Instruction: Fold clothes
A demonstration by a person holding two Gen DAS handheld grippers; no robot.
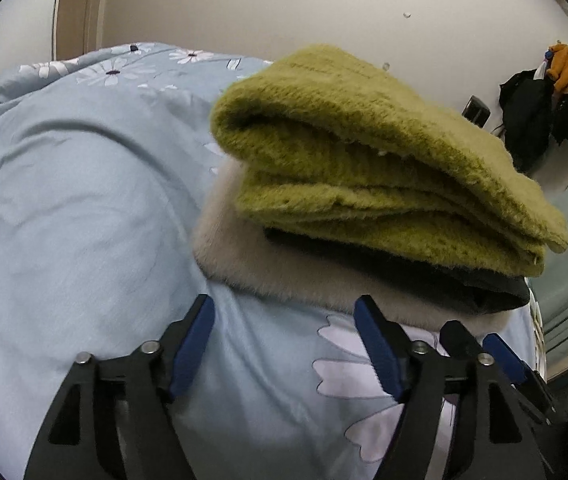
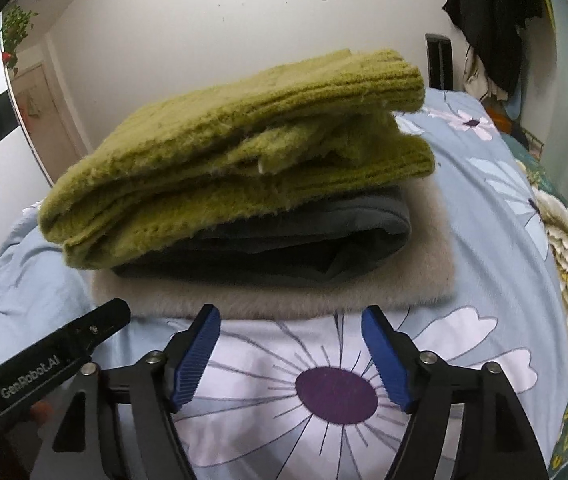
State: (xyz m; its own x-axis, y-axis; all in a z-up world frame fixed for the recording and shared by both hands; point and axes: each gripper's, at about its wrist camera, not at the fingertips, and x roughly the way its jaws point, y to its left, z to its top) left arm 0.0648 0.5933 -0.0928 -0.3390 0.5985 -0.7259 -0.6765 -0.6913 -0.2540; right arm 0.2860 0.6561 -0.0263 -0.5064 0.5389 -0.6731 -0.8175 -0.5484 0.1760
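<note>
3 folded garments sat stacked on the bed, both claws empty in front of them.

The left claw (image 1: 284, 312) stood wide open over the pale blue floral duvet (image 1: 64, 200), gripping nothing, its blue pads short of the stack. To its right lay the pile: a cream fleece (image 1: 244, 264) at the bottom, a dark grey garment (image 2: 284, 240) on it, a folded green sweater (image 2: 224, 152) on top. The right claw (image 2: 290, 320) was spread equally wide and empty, just before the fleece's near edge, above a purple-centred flower print (image 2: 336, 396).
</note>
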